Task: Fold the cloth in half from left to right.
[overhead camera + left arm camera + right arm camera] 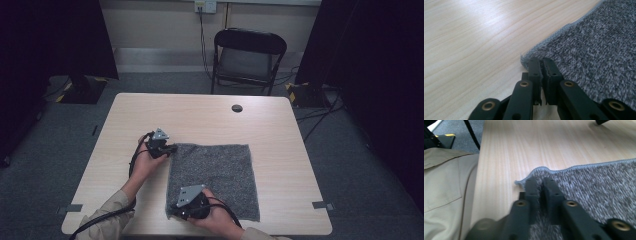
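The table (pixel 280 130) is bare wood across its far half and along both side margins, giving open passage there. A grey knitted cloth (pixel 215 175) lies flat over the near centre. A small round dark grommet (pixel 237 108) sits near the far edge. A folding chair (pixel 247 57) stands beyond the table, well apart.

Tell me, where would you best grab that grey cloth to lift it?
At its corners, I'd judge. The grey cloth lies flat on the table, so only its edges offer a lip. The left gripper meets the far-left corner from the left; the right gripper is shut on the near-left corner.
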Demonstrator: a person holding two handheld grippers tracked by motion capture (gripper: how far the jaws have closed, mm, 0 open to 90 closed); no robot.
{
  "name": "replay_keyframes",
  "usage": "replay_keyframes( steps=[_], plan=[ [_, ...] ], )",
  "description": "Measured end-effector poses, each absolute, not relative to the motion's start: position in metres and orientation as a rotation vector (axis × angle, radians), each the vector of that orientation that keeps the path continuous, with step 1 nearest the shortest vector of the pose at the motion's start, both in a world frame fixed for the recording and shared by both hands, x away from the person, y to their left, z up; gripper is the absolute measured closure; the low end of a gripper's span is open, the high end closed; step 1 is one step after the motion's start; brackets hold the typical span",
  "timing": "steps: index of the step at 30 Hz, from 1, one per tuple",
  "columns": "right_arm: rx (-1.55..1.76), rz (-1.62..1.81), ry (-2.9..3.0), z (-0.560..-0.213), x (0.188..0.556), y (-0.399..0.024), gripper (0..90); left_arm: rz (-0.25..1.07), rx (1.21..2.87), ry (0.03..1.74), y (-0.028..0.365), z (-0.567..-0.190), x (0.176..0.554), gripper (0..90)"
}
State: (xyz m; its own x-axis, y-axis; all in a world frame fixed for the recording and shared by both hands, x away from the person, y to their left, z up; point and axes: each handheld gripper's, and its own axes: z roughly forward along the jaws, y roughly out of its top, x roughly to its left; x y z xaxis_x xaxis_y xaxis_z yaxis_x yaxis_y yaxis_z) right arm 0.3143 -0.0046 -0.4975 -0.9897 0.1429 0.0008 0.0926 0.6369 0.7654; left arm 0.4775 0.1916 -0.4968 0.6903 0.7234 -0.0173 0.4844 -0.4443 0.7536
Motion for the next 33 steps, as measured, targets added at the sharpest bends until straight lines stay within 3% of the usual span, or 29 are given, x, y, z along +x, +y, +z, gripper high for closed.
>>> replay_keyframes(
  steps=[11, 28, 33],
  plan=[
    [0.216, 1.418, 2.760, -0.477, 0.315, -0.004, 88.1, 0.337, 2.056, 0.947, 0.207, -0.475, 0.479, 88.7],
    [0.165, 1.566, 2.720, -0.452, 0.321, 0.041, 88.2, 0.392, 2.048, 0.985, 0.273, -0.425, 0.471, 89.2],
    [0.147, 1.583, 2.699, -0.443, 0.318, 0.042, 88.1, 0.386, 2.064, 0.970, 0.276, -0.415, 0.471, 89.4]
  ],
)
